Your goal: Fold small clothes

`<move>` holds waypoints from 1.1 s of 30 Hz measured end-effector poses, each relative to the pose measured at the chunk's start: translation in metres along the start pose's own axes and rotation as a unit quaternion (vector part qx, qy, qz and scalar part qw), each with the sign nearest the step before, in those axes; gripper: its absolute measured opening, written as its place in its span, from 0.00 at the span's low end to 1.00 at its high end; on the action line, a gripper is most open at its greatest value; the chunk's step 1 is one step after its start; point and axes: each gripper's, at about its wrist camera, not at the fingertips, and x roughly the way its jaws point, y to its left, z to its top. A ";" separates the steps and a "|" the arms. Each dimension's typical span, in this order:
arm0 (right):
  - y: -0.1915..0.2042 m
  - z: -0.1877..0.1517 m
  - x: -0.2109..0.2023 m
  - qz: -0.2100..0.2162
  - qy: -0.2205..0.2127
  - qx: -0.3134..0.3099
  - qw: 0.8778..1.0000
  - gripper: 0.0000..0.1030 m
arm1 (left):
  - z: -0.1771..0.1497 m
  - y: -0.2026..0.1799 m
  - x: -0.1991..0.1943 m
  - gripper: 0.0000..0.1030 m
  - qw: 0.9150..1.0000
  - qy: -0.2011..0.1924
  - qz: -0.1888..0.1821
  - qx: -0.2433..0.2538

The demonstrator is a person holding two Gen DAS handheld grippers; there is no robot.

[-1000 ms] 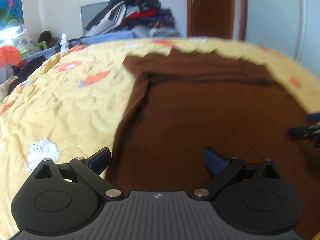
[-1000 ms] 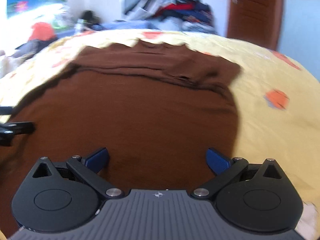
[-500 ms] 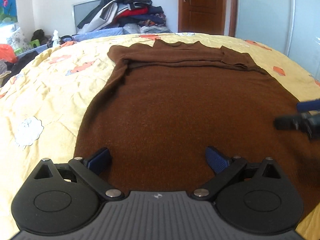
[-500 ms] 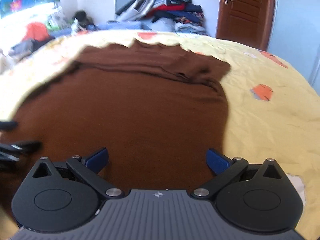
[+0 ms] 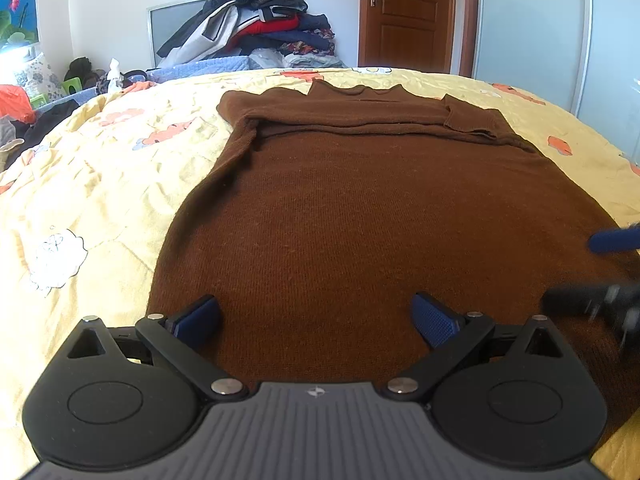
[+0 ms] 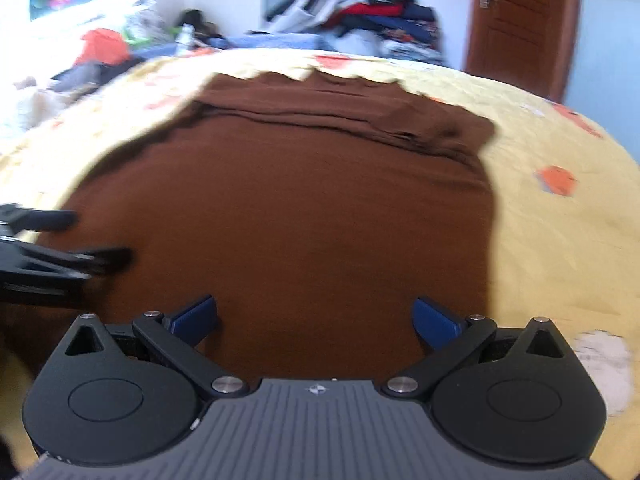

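Across the yellow floral bedspread (image 5: 100, 184) a brown sweater (image 5: 360, 220) is spread flat, its sleeves folded over near the collar; its near hem is hidden behind both tools. Beyond the sweater's collar, a heap of clothes (image 5: 256, 20) is piled by a wooden door (image 5: 406, 12). Above the sweater's near end, the left gripper (image 5: 316, 316) and right gripper (image 6: 314, 316) are held wide apart, empty. The right wrist view is blurred.

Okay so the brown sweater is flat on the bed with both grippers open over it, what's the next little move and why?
Probably lower both grippers onto the near hem and pinch it. The brown sweater lies flat on the yellow bedspread, its sleeves already folded across the top. The left gripper and right gripper are open over the near end, holding nothing.
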 end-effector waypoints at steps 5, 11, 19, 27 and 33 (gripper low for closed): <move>0.004 -0.017 0.010 0.015 -0.032 -0.031 0.999 1.00 | -0.002 -0.002 -0.005 1.00 1.000 0.004 0.005 0.004; -0.016 -0.022 -0.002 -0.005 -0.015 -0.026 1.000 1.00 | -0.024 -0.013 -0.038 1.00 1.000 0.007 -0.023 0.018; 0.006 -0.029 -0.010 0.013 -0.004 -0.051 0.999 1.00 | -0.030 -0.020 -0.042 1.00 0.997 0.017 -0.061 0.050; -0.073 -0.030 -0.062 0.037 -0.009 0.110 0.993 1.00 | -0.027 0.041 -0.057 1.00 0.998 0.035 -0.017 -0.055; -0.147 -0.054 -0.065 0.180 0.064 0.316 0.930 0.99 | -0.025 0.081 -0.050 0.99 0.957 0.070 -0.169 -0.227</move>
